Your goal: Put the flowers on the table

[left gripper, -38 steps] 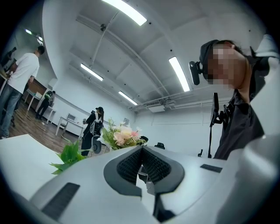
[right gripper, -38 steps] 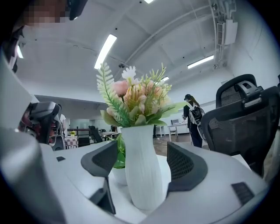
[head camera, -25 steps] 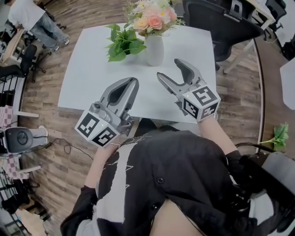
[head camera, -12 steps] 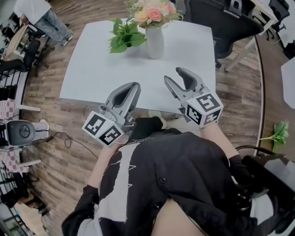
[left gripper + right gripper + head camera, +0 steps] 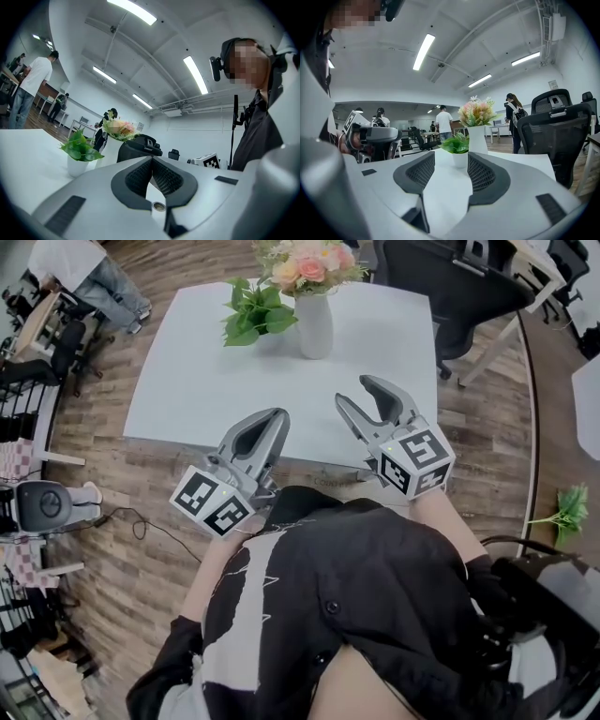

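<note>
Only the head view shows both tools together: the left hand-held gripper (image 5: 275, 418) is closed on nothing, and the right hand-held gripper (image 5: 355, 391) holds its jaws apart, also with nothing between them. In the right gripper view we see the flowers (image 5: 476, 111) in their white vase. They stand on the worktop (image 5: 187, 381), well beyond both tools, just beside a small green plant (image 5: 455, 144).

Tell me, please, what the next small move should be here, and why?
Probably swing the right gripper toward the green sprig lying on the floor at the person's right. The vase of flowers and the potted plant already stand upright on the table, the right gripper is open and empty, and the left gripper is shut on nothing.
</note>
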`<action>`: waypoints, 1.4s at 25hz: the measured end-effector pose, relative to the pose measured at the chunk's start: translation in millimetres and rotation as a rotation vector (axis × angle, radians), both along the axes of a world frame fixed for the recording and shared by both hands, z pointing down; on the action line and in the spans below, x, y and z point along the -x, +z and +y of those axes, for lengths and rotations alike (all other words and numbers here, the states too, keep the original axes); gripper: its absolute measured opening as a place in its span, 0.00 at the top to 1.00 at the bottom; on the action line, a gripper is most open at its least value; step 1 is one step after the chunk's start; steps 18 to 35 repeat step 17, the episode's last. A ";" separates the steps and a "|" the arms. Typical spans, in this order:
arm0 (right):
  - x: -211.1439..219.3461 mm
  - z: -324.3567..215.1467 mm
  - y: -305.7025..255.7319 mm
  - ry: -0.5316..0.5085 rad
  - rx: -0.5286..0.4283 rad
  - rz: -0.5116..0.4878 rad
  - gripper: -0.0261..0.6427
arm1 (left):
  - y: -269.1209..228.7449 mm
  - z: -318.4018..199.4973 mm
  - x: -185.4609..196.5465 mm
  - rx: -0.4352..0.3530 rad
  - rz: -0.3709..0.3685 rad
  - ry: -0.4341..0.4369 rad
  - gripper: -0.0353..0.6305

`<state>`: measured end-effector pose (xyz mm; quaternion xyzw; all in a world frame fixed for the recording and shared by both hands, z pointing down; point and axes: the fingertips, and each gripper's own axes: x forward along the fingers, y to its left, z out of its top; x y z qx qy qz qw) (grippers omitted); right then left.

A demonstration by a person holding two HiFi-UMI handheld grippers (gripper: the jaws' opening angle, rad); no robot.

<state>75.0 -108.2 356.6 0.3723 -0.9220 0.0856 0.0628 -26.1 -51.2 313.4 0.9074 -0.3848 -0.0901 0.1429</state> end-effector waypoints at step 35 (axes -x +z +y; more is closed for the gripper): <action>-5.1 -1.4 -3.4 -0.003 -0.017 -0.010 0.62 | -6.6 1.3 -6.2 -0.010 -0.015 -0.001 0.93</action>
